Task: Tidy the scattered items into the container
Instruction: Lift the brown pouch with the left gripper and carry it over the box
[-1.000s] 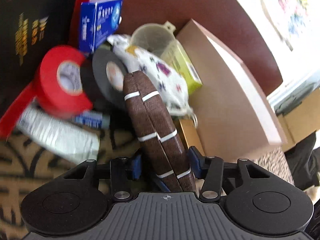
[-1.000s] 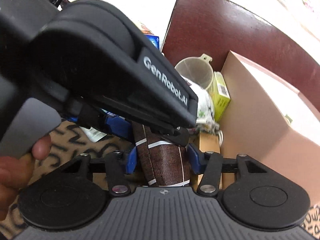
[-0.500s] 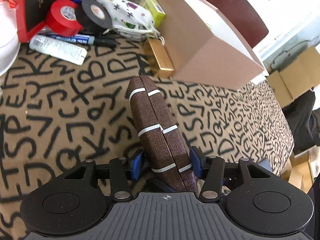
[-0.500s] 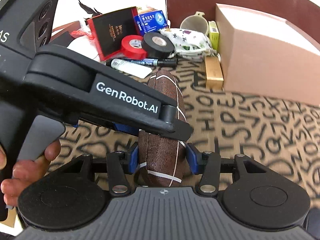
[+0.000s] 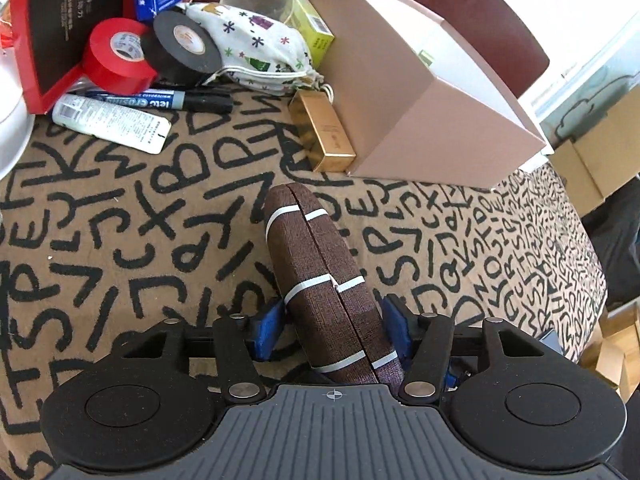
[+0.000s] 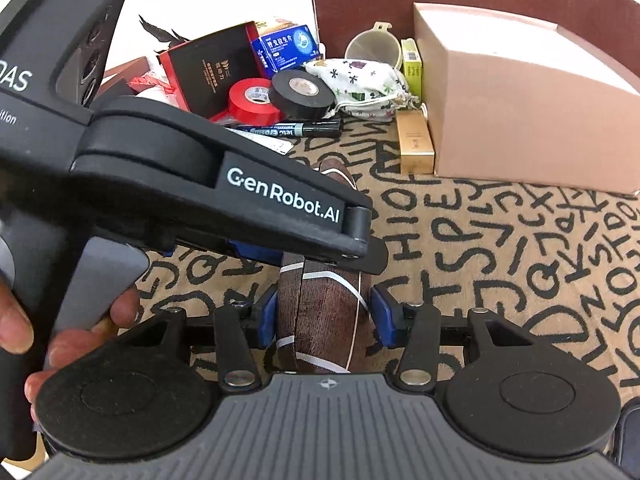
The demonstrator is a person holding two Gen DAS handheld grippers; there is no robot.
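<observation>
Bare lettered cloth [image 5: 120, 240] beneath brown case [image 5: 320, 280], both claws.

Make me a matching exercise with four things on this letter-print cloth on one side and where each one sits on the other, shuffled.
Things:
1. brown striped case
2. gold rectangular box
3. black tape roll
4. black marker pen

Places:
A. lying in front of both tape rolls
B. between the left gripper fingers
C. beside the red tape roll
D. against the pink cardboard box

Pairs: 1-B, 2-D, 3-C, 4-A
</observation>
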